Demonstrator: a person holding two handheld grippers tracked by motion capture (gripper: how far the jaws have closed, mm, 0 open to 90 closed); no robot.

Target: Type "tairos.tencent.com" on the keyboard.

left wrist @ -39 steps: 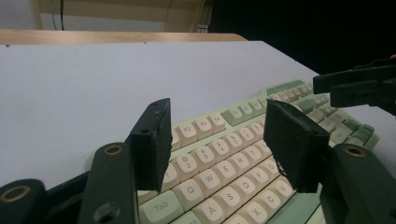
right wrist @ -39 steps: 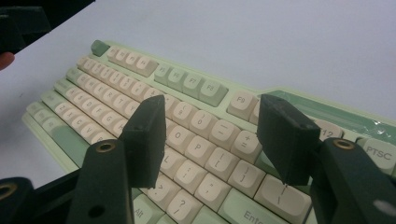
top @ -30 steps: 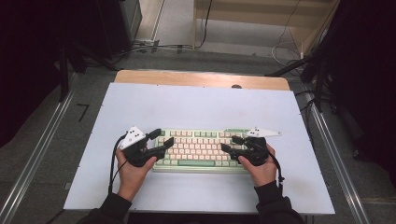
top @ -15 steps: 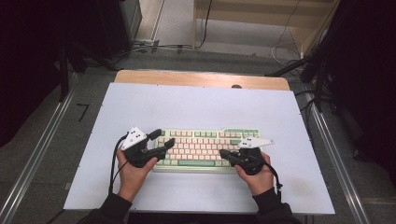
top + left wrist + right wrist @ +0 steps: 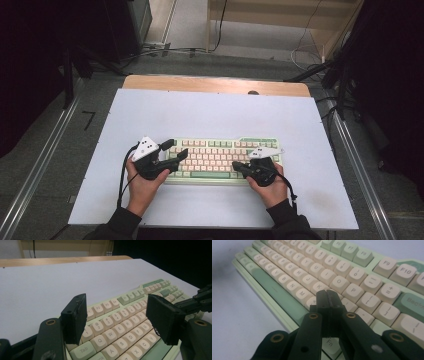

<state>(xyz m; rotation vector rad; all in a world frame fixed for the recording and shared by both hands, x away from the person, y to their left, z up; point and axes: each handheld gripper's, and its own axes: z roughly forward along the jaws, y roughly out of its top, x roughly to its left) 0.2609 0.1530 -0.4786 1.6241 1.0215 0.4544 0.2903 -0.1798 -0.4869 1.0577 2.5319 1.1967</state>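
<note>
White tabletop bears a keyboard lying crosswise; left gripper spread wide, right gripper clenched empty.

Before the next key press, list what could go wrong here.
1. The right gripper is shut, its tip low among tightly packed keys near K and the comma on the keyboard; it could strike a neighbouring key.
2. The left gripper hovers open over the keyboard's left end, around Tab and Q; dropping it might press stray keys.
3. The keyboard lies loose on the white mat, so a slanted push may slide it.
</note>
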